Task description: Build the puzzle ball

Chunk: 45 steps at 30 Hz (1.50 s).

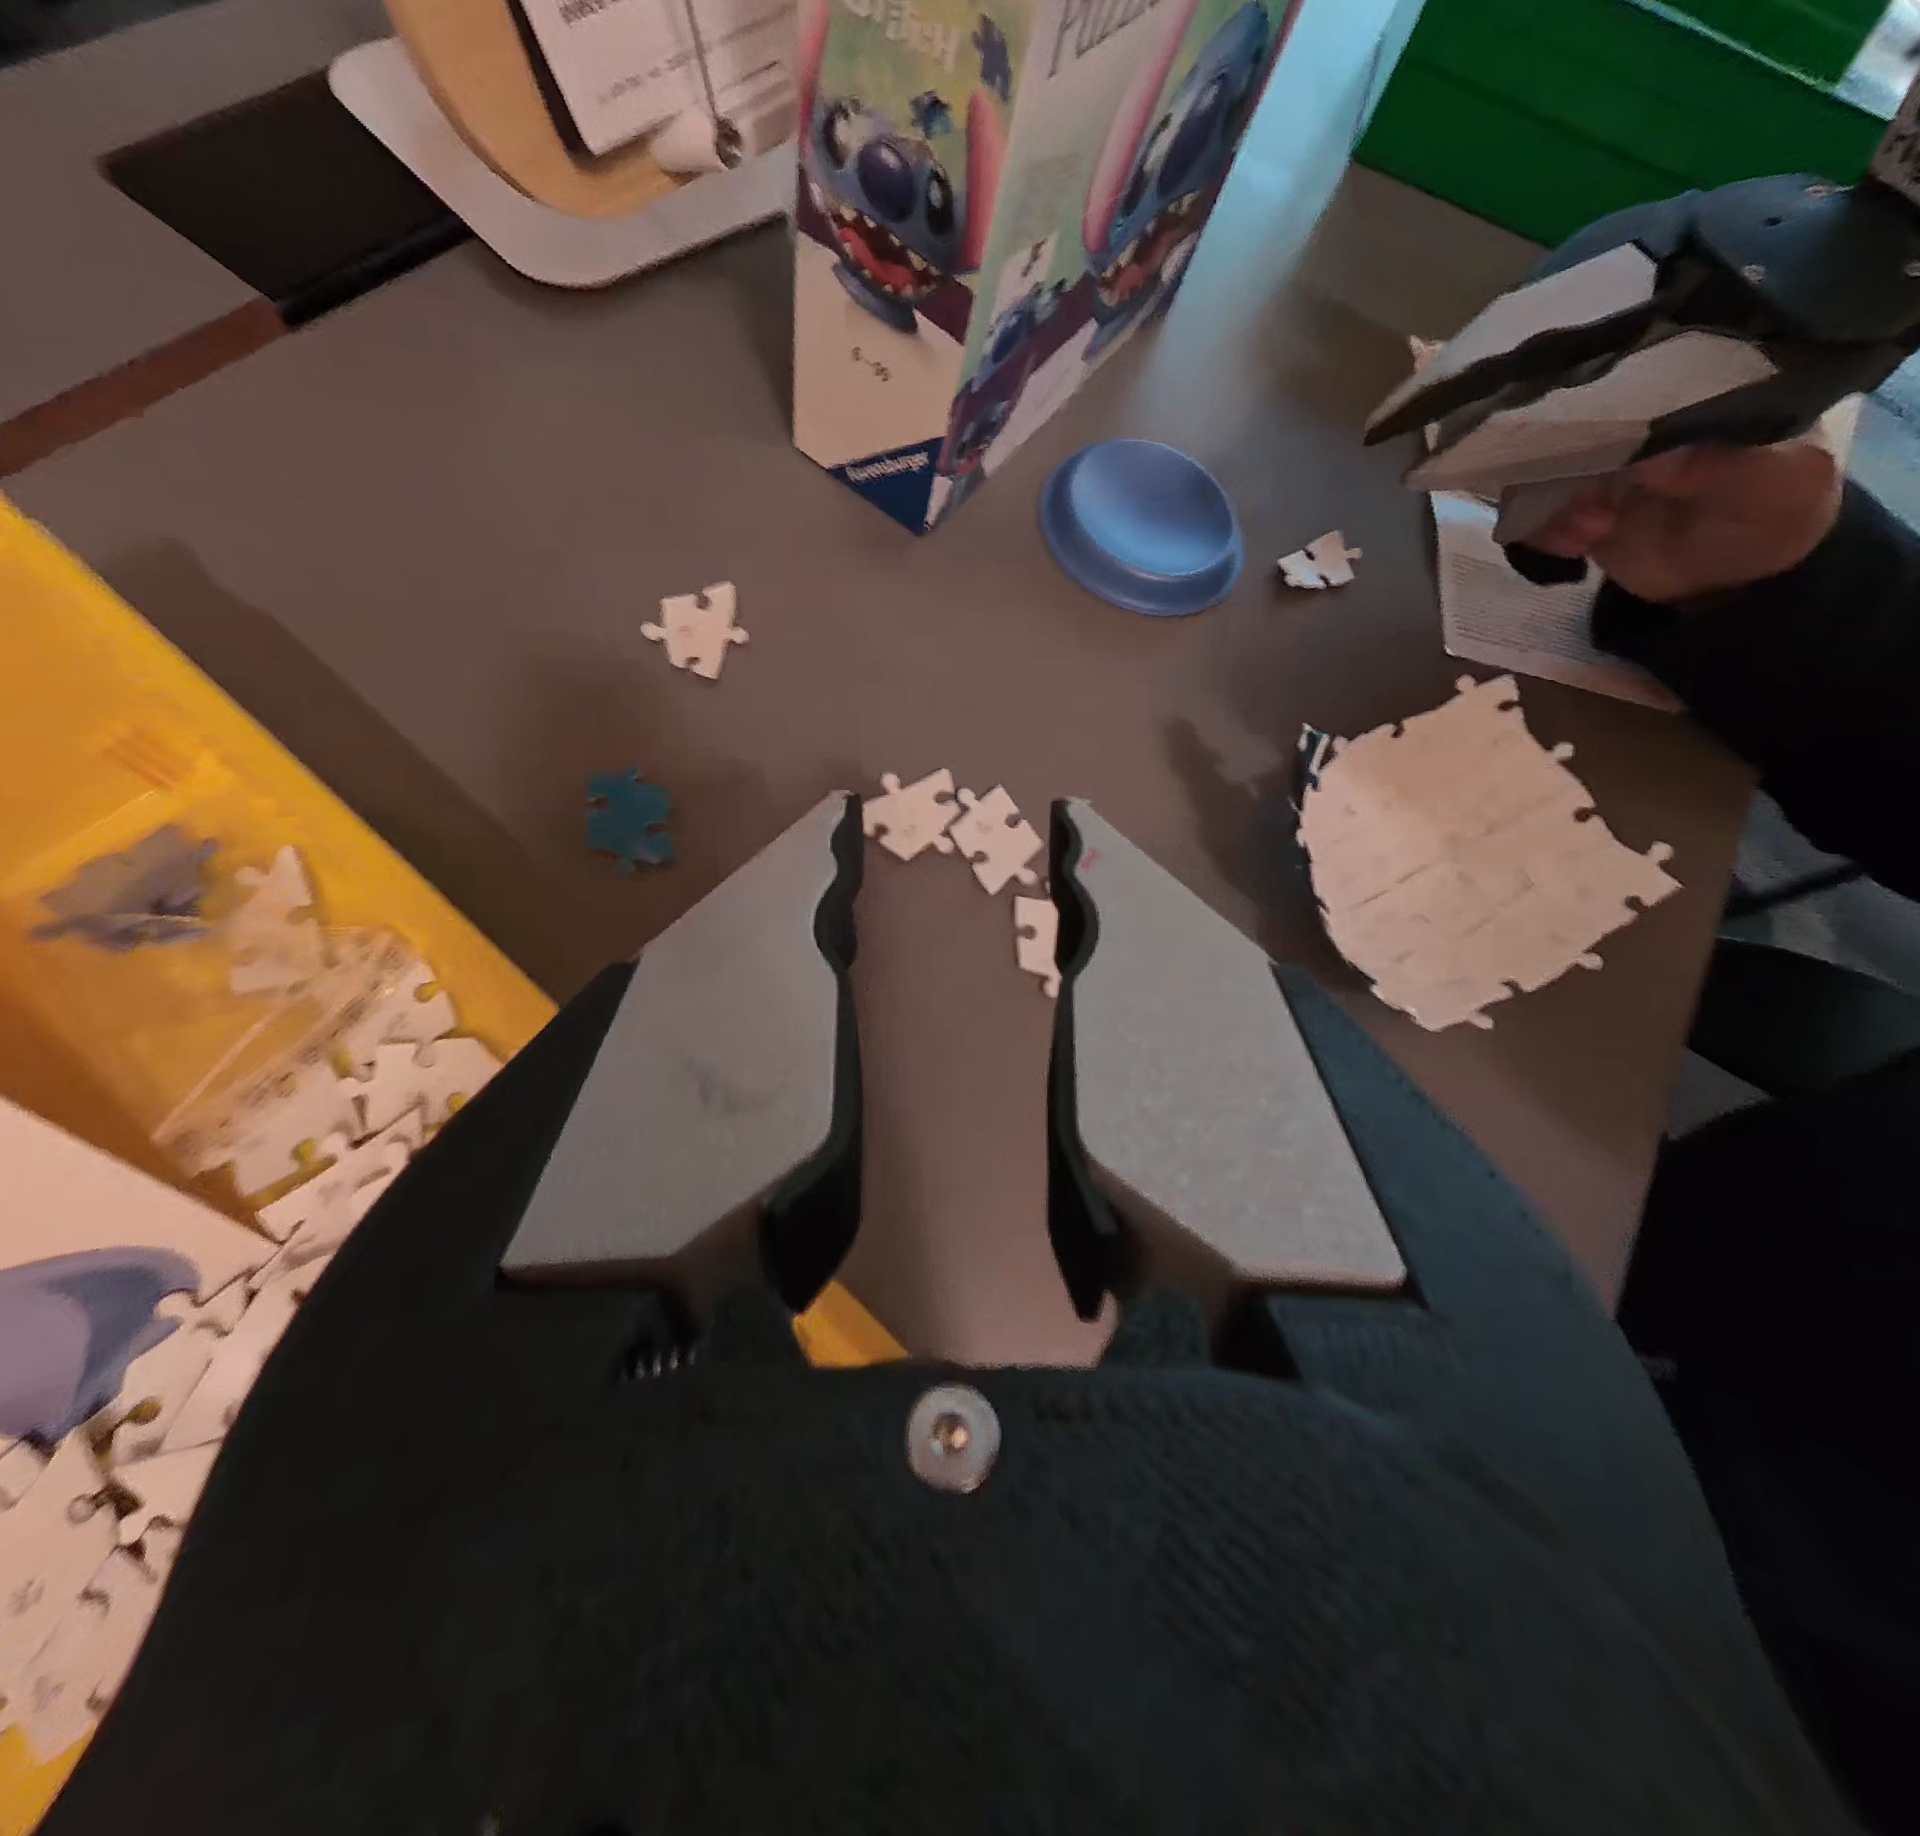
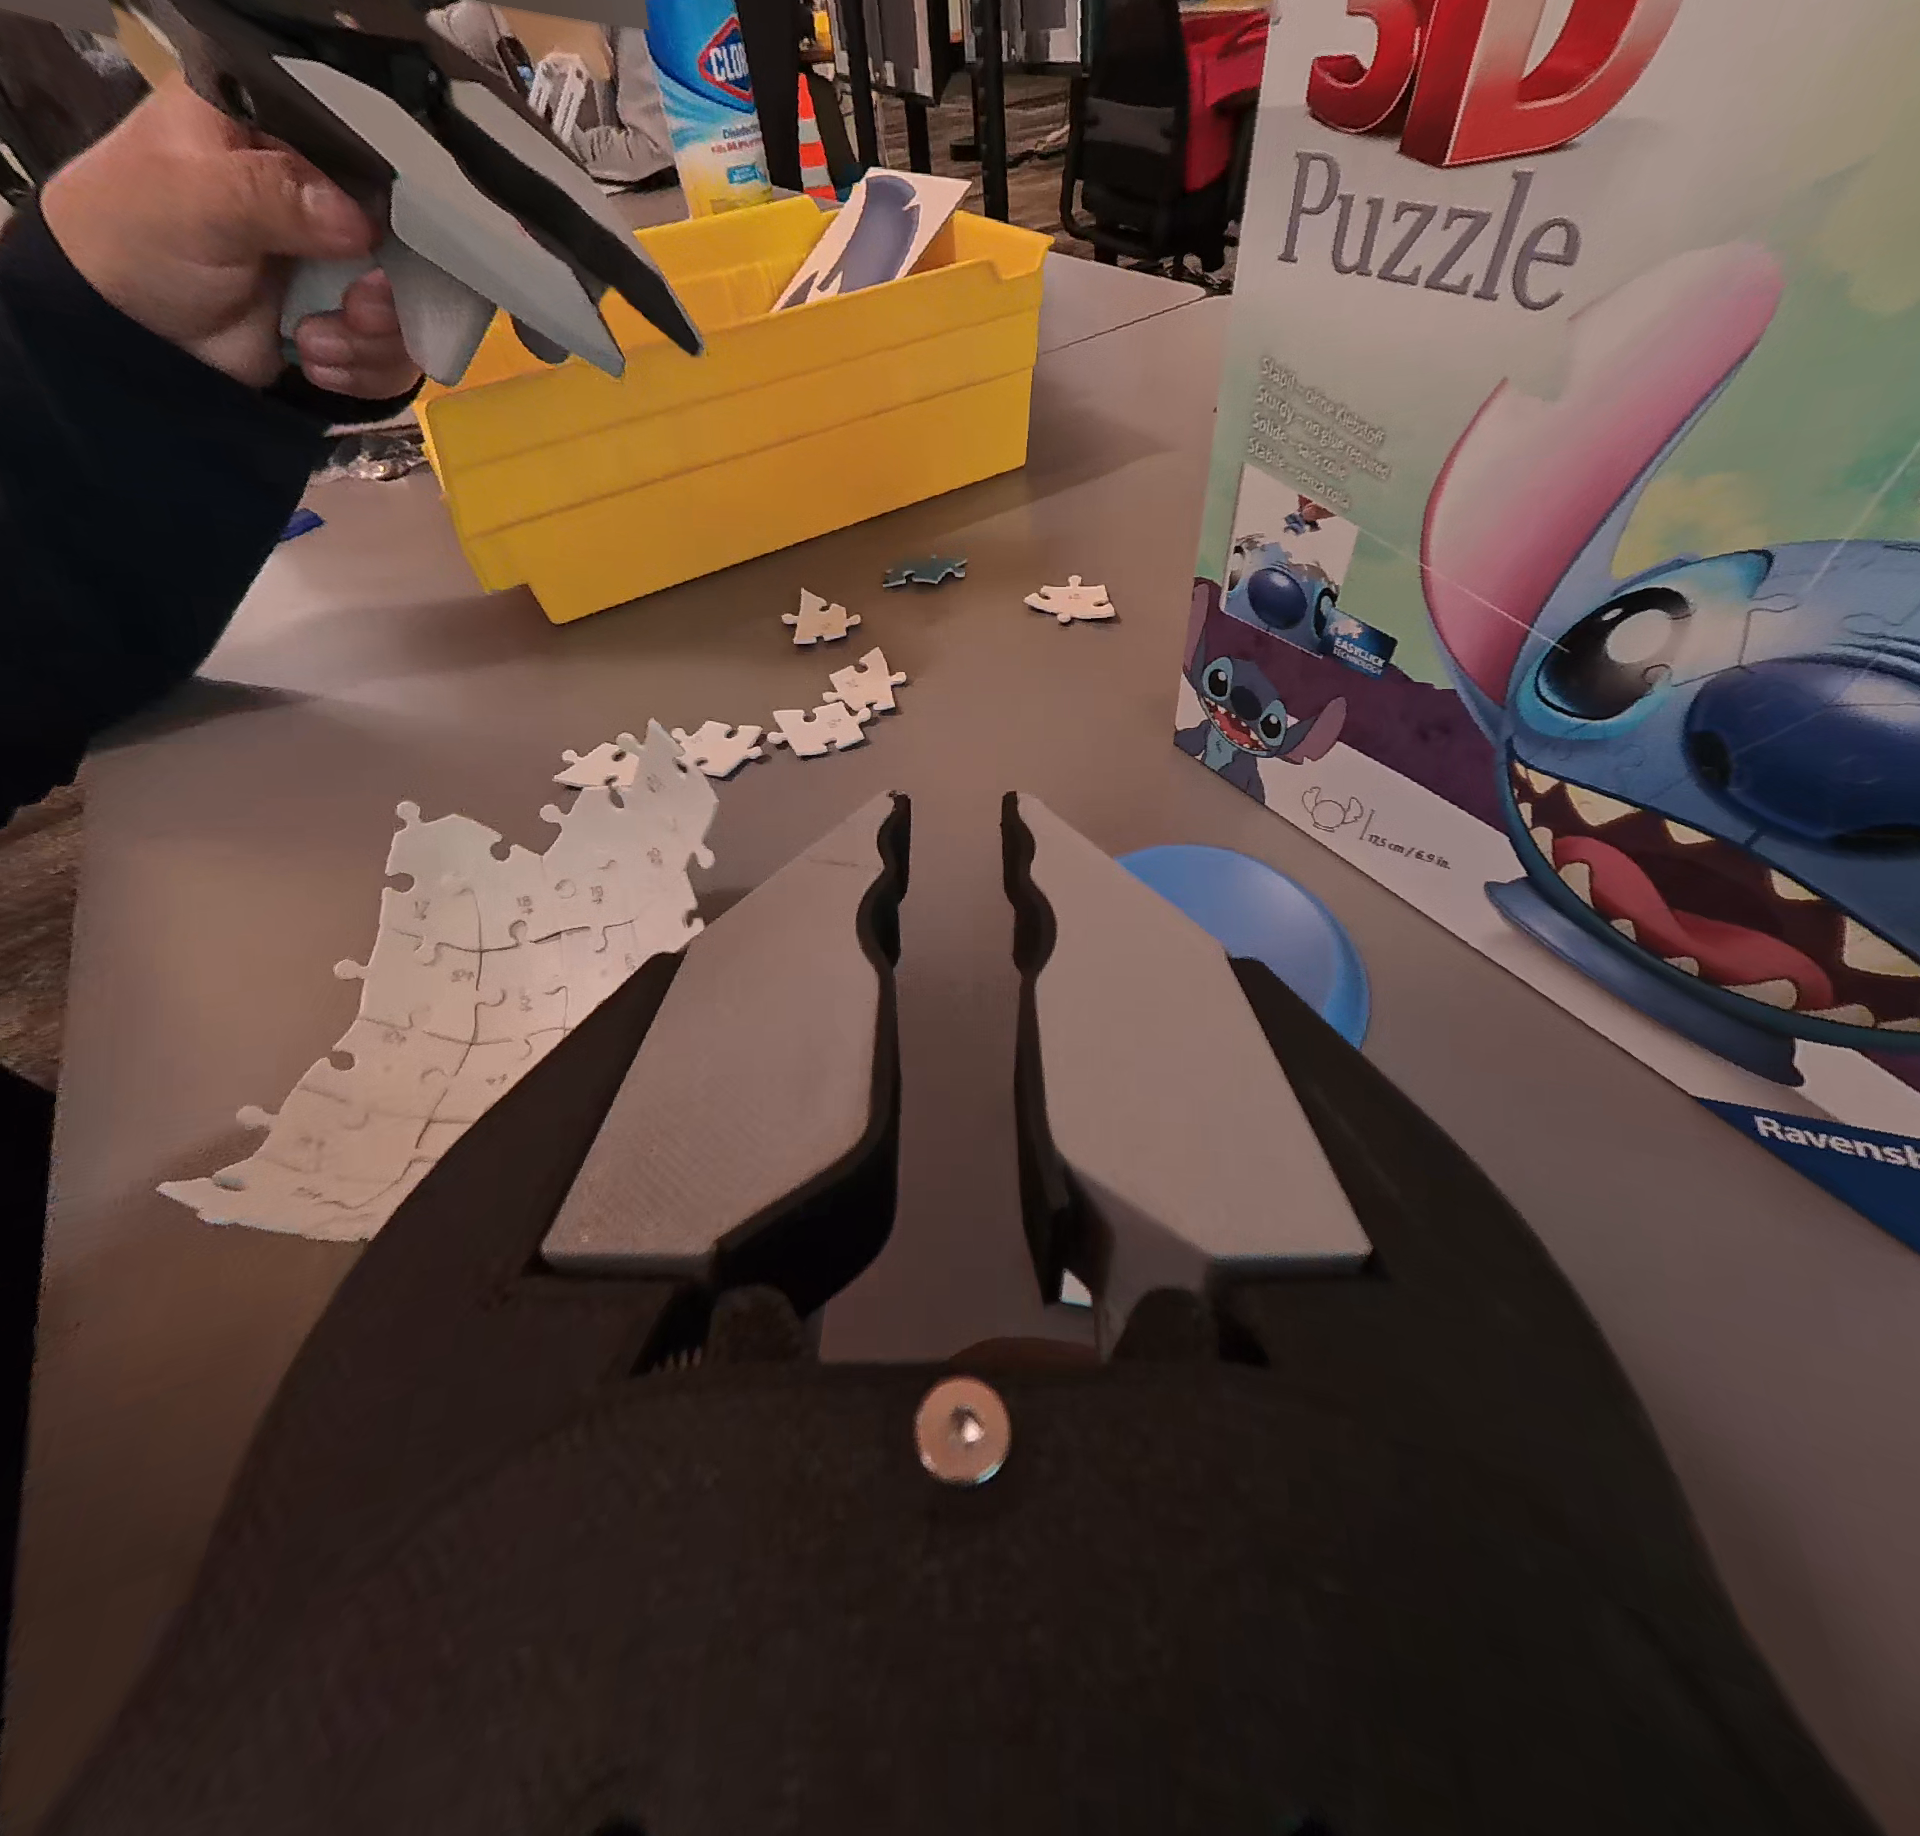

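A curved, partly built section of white-backed puzzle pieces [image 1: 1455, 861] lies on the grey table; it also shows in the right wrist view [image 2: 499, 955]. A short chain of joined loose pieces [image 1: 951, 830] lies just beyond my left gripper [image 1: 956, 815], which is open, empty and held above the table. More single pieces [image 1: 696, 628] and a teal piece [image 1: 629, 818] lie further left. My right gripper [image 2: 953, 804] is open by a narrow gap and empty, above the table beside the blue round stand [image 2: 1278, 924]. In the left wrist view the right gripper [image 1: 1397, 456] is at the right.
The tall puzzle box [image 1: 987, 228] stands at the back with the blue stand [image 1: 1143, 524] in front of it. A yellow bin [image 1: 156, 747] on the left holds a bag of pieces [image 1: 312, 1007]. A leaflet [image 1: 1507, 623] lies under the right hand. A green bin [image 1: 1610, 51] stands behind. My right fingertips sit around 20 cm from my left ones.
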### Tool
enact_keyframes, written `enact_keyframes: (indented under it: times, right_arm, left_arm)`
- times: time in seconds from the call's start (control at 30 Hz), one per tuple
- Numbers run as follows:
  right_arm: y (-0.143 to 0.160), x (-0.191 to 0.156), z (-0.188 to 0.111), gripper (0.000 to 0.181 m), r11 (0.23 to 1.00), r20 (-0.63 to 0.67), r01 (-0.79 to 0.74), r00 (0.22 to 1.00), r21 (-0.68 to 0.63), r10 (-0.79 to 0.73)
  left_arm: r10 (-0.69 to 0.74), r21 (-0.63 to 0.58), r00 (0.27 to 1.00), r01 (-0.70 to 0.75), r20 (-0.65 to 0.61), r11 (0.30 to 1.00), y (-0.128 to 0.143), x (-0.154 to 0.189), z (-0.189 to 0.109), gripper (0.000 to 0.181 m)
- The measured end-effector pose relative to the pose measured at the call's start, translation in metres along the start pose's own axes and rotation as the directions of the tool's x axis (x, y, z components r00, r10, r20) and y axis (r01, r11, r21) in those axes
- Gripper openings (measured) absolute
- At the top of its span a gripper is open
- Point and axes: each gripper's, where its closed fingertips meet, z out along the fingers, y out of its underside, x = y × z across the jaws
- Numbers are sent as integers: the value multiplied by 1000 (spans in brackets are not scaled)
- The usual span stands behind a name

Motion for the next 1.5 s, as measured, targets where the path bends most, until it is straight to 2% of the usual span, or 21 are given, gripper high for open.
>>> enact_keyframes:
  times: [0.07, 0.2, 0.33, 0.43, 0.67, 0.77, 0.9, 0.97, 1.1, 1.27, 1.37, 1.5]
  right_arm:
    - [1, 1, 2, 14, 1000, -11, 2, 1000, -1, -3]
    - [4, 3, 5, 14, 1000, -7, -23, 1000, 0, 23]
    - [7, 4, 8, 15, 999, -3, -28, 1000, -15, 28]
    - [8, 5, 9, 15, 1000, -20, 0, 1000, -25, 0]
    - [12, 4, 12, 16, 998, -30, 35, 999, -50, -37]
    - [11, 2, 12, 17, 998, -18, 31, 999, -47, -32]
    - [10, 0, 12, 17, 999, -12, 26, 1000, -36, -26]
    - [11, -2, 13, 17, 999, -2, 17, 1000, -39, -18]
    - [10, -5, 12, 17, 1000, 6, 13, 1000, -24, -13]
    - [11, -10, 13, 17, 999, 8, 41, 999, -31, -41]
    - [12, -10, 13, 17, 997, 0, 59, 998, -39, -60]
    - [13, -10, 13, 17, 998, 1, 54, 999, -37, -54]
  left_arm:
    - [-36, 56, 999, 34, 37, 998, -1, -9, -5, 34]
    - [-74, 124, 997, 73, 6, 990, -6, -8, -6, 38]
    - [-19, 104, 996, 11, 82, 995, -2, -14, -3, 27]
    - [18, 85, 992, -29, 125, 996, -1, -15, -1, 25]
    - [74, 54, 982, -85, 172, 995, 2, -14, 4, 28]
    - [94, 34, 976, -102, 196, 994, 3, -12, 4, 38]
    - [92, 56, 970, -107, 225, 993, -8, -9, 3, 38]
    - [64, 25, 970, -72, 235, 997, -13, -7, 4, 38]
    - [129, -48, 963, -121, 235, 992, -34, 4, 8, 42]
    - [146, -111, 963, -123, 228, 986, -59, 7, 33, 44]
    - [121, -152, 963, -85, 242, 985, -56, -1, 52, 46]
    - [70, -191, 974, -28, 215, 981, -39, -3, 65, 48]
